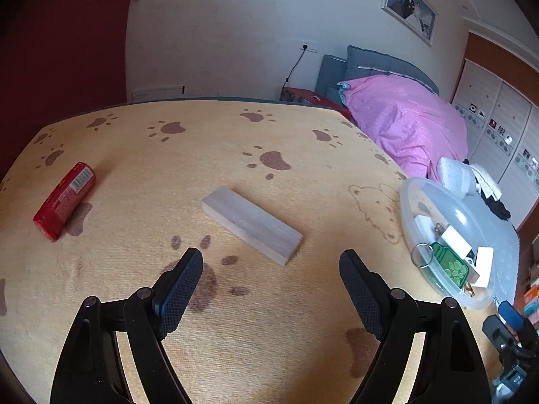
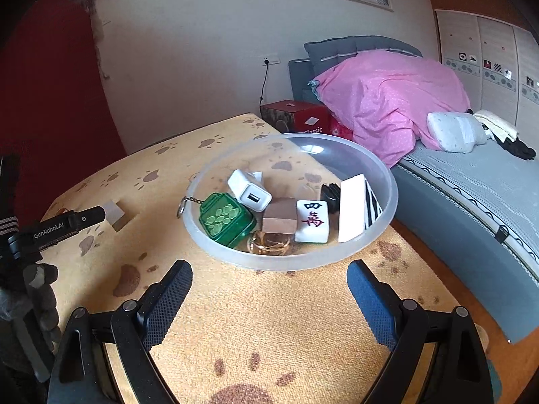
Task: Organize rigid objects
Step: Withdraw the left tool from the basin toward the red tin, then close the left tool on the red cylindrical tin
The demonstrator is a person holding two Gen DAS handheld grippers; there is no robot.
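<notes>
A pale wooden block lies flat on the paw-print cloth just ahead of my open, empty left gripper. A red packet lies at the far left. The clear plastic bowl sits at the right; in the right wrist view the bowl holds a green keychain case, a white charger, a mahjong tile, a brown block and a white slab. My right gripper is open and empty just in front of the bowl.
The table's yellow cloth ends at the right beside a bed with a pink duvet. A red box stands behind the table. The left gripper's body shows at the left of the right wrist view, with the wooden block's end beyond it.
</notes>
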